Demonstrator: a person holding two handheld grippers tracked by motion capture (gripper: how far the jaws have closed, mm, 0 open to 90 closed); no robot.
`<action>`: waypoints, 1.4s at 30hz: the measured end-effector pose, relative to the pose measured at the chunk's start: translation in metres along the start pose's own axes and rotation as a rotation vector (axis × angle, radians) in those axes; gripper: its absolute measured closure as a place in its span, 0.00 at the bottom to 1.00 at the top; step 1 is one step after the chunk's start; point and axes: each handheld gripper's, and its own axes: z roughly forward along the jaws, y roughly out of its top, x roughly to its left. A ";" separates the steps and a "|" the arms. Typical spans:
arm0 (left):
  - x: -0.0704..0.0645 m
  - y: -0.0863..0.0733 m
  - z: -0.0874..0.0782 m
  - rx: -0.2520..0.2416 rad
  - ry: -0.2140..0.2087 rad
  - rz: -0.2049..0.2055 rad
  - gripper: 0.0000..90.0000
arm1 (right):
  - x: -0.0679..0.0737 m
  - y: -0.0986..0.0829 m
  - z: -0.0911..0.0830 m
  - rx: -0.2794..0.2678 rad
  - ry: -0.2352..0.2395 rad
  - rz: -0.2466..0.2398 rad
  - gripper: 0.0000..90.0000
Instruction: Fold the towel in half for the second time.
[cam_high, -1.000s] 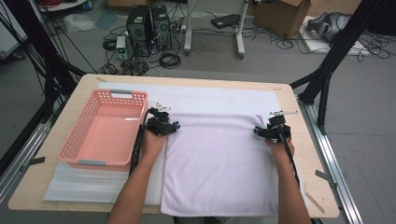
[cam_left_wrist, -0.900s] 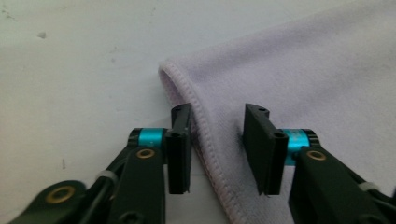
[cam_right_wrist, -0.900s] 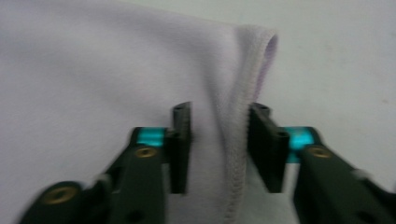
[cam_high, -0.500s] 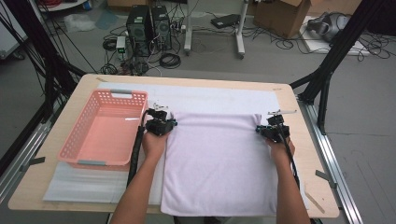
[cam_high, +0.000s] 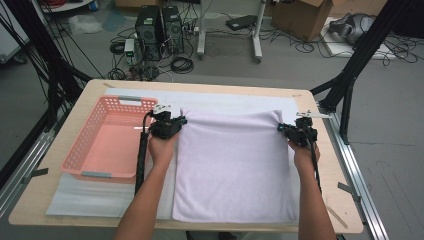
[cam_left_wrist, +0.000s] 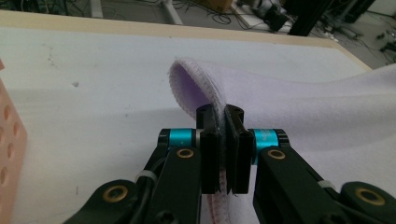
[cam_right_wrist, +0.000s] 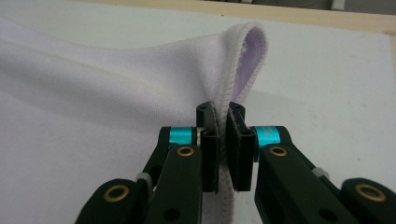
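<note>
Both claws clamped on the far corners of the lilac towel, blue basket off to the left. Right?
Not quite: the perforated plastic basket is salmon pink, not blue, as the high view shows. Left claw and right claw do clamp the lilac terry towel's far corners.

Your right gripper (cam_right_wrist: 223, 140) has its two black jaws pressed together on the stitched hem of the pale lilac towel (cam_right_wrist: 107, 93), with the hem running down between them. Just above the jaws, the towel's corner stands up and curls over, showing its purple underside. From there the cloth spreads away to your left in soft folds. Beneath it lies a white sheet (cam_right_wrist: 327, 74), and the table's wooden edge (cam_right_wrist: 299, 13) runs along the top.
</note>
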 end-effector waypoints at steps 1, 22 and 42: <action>-0.001 0.000 -0.003 0.001 -0.009 0.009 0.95 | 0.000 -0.001 -0.001 0.011 0.010 -0.007 0.94; -0.025 -0.037 -0.057 0.034 -0.125 0.070 0.95 | 0.014 -0.040 -0.050 -0.016 0.098 0.004 0.94; -0.033 -0.073 -0.076 0.091 -0.161 0.134 0.95 | 0.025 -0.094 -0.072 -0.025 0.127 -0.018 0.94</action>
